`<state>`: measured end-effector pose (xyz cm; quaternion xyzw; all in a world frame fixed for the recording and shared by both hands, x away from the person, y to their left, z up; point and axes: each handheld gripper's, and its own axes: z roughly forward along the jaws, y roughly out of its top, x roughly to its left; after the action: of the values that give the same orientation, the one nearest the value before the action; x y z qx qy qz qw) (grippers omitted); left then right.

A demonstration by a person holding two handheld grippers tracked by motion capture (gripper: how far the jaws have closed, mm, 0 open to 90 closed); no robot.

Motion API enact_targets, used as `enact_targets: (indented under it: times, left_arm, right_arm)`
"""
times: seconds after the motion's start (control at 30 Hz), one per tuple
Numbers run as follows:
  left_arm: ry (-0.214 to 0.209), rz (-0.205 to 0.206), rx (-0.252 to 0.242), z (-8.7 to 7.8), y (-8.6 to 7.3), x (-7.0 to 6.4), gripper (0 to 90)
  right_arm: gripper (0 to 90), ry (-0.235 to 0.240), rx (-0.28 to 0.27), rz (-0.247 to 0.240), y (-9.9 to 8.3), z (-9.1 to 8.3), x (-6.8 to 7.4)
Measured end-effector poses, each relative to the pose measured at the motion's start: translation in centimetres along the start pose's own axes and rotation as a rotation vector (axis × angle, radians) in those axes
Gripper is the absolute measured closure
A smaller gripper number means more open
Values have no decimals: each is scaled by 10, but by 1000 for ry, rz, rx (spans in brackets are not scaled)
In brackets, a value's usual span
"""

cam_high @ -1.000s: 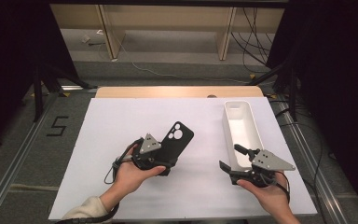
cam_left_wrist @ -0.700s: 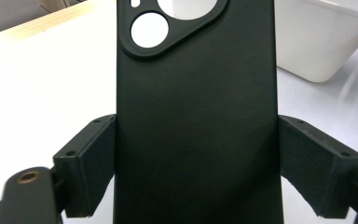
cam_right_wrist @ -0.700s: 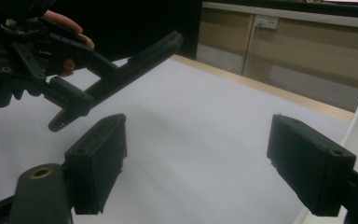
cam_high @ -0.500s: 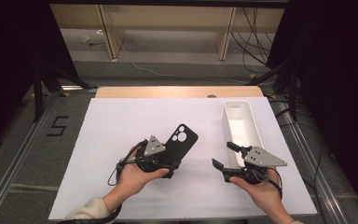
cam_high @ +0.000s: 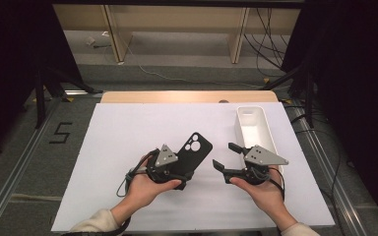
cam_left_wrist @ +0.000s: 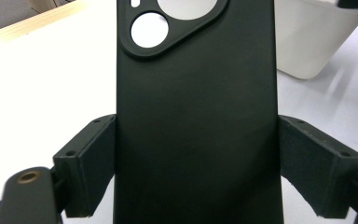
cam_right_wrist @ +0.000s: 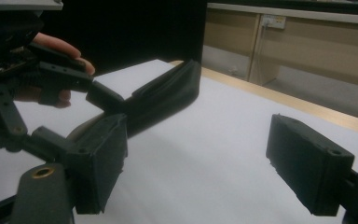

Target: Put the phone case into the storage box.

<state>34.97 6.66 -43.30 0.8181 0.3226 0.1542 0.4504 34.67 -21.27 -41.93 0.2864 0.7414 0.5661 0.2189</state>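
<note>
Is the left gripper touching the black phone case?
Touching. In the left gripper view, the left gripper has both fingers pressed flat against the long edges of the phone case, with no gap on either side.

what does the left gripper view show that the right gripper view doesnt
Left gripper view: the phone case's flat back with its camera cutouts, both fingers pressed on its long edges, and the white bin behind. Right gripper view: the right gripper open with nothing between its fingers, the case edge-on, and the person's hand. Both show the case and the white table.
</note>
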Motion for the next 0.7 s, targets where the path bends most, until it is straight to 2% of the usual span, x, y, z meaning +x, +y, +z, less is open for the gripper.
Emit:
enact_targets:
  times: [0.3,0.7]
  left_arm:
    - [-11,7,-2,2,0,-5,160]
    - [-22,24,2,6,0,-12,160]
  right_arm:
    - [222,7,-2,24,8,17,0]
    - [232,10,-8,62,17,34,-7]
